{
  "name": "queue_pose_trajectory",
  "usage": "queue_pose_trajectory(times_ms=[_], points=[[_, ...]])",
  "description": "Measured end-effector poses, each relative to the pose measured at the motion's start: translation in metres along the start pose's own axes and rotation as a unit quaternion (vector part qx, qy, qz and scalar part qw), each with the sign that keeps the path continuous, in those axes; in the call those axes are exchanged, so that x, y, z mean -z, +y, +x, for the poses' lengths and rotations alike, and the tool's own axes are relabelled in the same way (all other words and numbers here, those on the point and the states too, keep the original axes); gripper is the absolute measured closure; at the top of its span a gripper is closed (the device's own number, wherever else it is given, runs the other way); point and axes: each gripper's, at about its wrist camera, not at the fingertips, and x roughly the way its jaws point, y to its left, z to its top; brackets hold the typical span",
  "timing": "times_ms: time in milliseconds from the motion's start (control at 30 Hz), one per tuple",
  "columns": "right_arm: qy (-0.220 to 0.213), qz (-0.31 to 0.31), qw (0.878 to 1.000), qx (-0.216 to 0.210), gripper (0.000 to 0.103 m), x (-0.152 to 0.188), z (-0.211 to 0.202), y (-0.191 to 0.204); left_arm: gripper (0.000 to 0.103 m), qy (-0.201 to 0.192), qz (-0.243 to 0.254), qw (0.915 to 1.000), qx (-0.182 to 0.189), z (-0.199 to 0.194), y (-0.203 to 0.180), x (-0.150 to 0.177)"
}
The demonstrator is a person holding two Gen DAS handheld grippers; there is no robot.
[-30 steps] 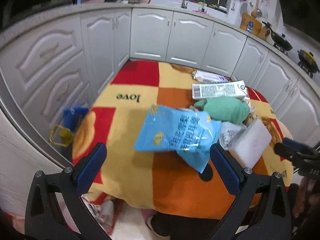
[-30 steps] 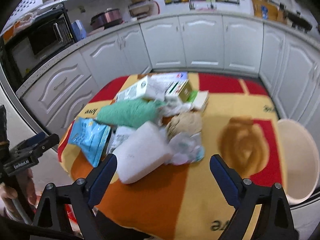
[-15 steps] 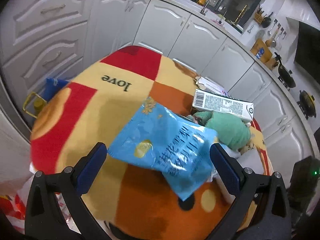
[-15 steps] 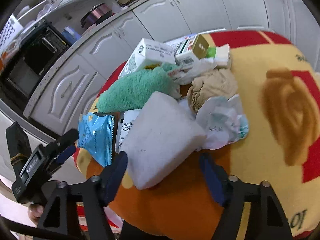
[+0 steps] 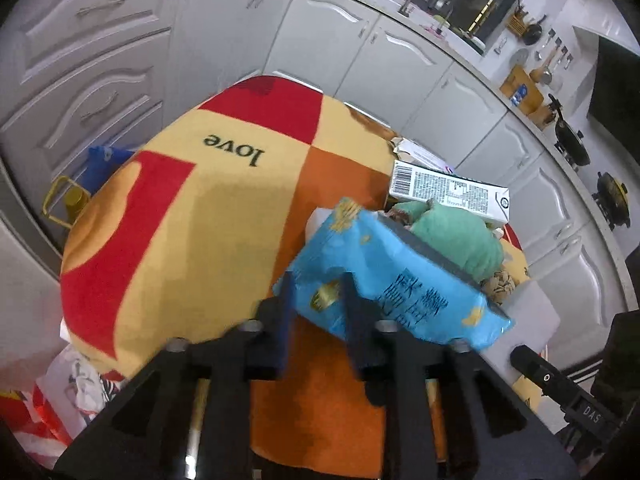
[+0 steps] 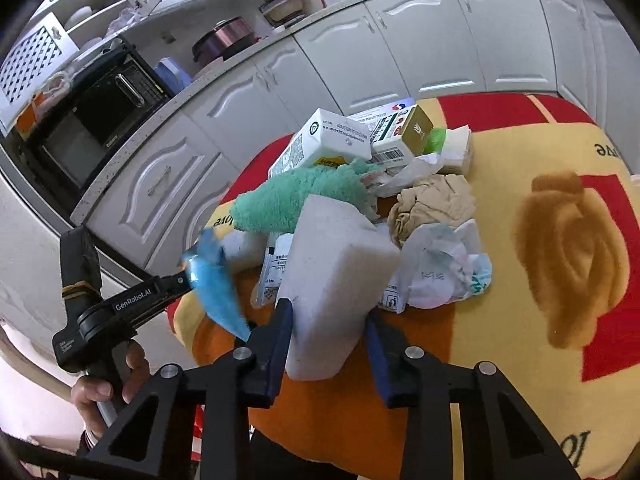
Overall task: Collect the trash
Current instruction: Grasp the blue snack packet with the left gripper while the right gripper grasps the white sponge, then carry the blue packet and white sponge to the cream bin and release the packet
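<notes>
Faintly, "GenRobot.AI" on left gripper (image 6: 188,276) pinching blue packet (image 6: 214,284).

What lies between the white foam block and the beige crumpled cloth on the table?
In the right wrist view, a crumpled white plastic bag lies partly between the white foam block and the beige crumpled cloth; higher up they nearly touch.

Readable words in the kitchen scene

The tablecloth (image 5: 224,208) reads "love", upside down, left of centre; lower left of the right wrist view, the left gripper (image 6: 188,276) arm reads "GenRobot.AI".
</notes>
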Motion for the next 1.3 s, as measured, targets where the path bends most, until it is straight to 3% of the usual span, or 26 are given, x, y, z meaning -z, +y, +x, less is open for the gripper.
queue_pose_trajectory(times_ms=[33, 67, 133, 200, 333, 433, 467, 633, 667, 700, 767, 800, 900, 1133, 1300], points=[[0.001, -0.001, 1.000, 0.004, 0.069, 0.000, 0.000, 0.001, 0.044, 0.004, -0.011, 0.9999, 0.007, -0.001, 0.002, 0.002], [0.002, -0.001, 1.000, 0.004, 0.069, 0.001, 0.001, 0.000, 0.038, 0.005, -0.024, 0.9995, 0.018, -0.003, 0.004, 0.003], [0.004, 0.002, 1.000, 0.002, 0.069, 0.003, -0.003, -0.004, 0.037, 0.000, -0.050, 0.9981, 0.037, -0.009, 0.009, 0.005], [0.003, -0.003, 1.000, 0.003, 0.069, 0.004, -0.007, -0.004, 0.029, -0.002, -0.054, 0.9980, 0.033, -0.013, 0.008, 0.004], [-0.002, -0.005, 1.000, -0.001, 0.069, 0.002, -0.014, -0.006, 0.029, 0.013, -0.065, 0.9966, 0.049, -0.012, 0.003, 0.009], [-0.007, -0.012, 1.000, -0.001, 0.069, 0.001, -0.019, -0.005, 0.028, 0.022, -0.071, 0.9948, 0.069, -0.006, -0.005, 0.019], [-0.007, -0.013, 1.000, 0.000, 0.069, 0.002, -0.020, -0.004, 0.023, 0.022, -0.072, 0.9948, 0.069, -0.002, -0.009, 0.020], [-0.003, -0.010, 1.000, -0.002, 0.069, 0.004, -0.021, -0.007, 0.023, 0.013, -0.092, 0.9928, 0.076, 0.020, -0.017, 0.020], [-0.003, -0.010, 1.000, -0.001, 0.069, 0.005, -0.022, -0.007, 0.024, 0.007, -0.095, 0.9920, 0.083, 0.020, -0.018, 0.020], [-0.003, -0.012, 1.000, -0.001, 0.069, 0.005, -0.023, -0.007, 0.031, 0.007, -0.092, 0.9922, 0.083, 0.020, -0.019, 0.019], [-0.005, -0.014, 1.000, 0.002, 0.069, 0.005, -0.026, -0.008, 0.054, 0.010, -0.075, 0.9936, 0.084, 0.018, -0.023, 0.017], [-0.006, -0.014, 1.000, 0.003, 0.069, 0.005, -0.028, -0.010, 0.061, 0.012, -0.066, 0.9946, 0.079, 0.017, -0.024, 0.017], [-0.009, -0.012, 1.000, 0.003, 0.069, 0.006, -0.032, -0.013, 0.069, 0.008, -0.041, 0.9965, 0.072, 0.007, -0.027, 0.019], [-0.028, -0.021, 0.999, 0.001, 0.069, 0.004, -0.051, -0.013, 0.071, -0.020, 0.029, 0.9974, 0.062, -0.042, -0.051, 0.014], [-0.046, -0.014, 0.999, 0.007, 0.069, 0.000, -0.068, -0.023, 0.071, -0.025, 0.061, 0.9939, 0.088, -0.055, -0.080, 0.008]])
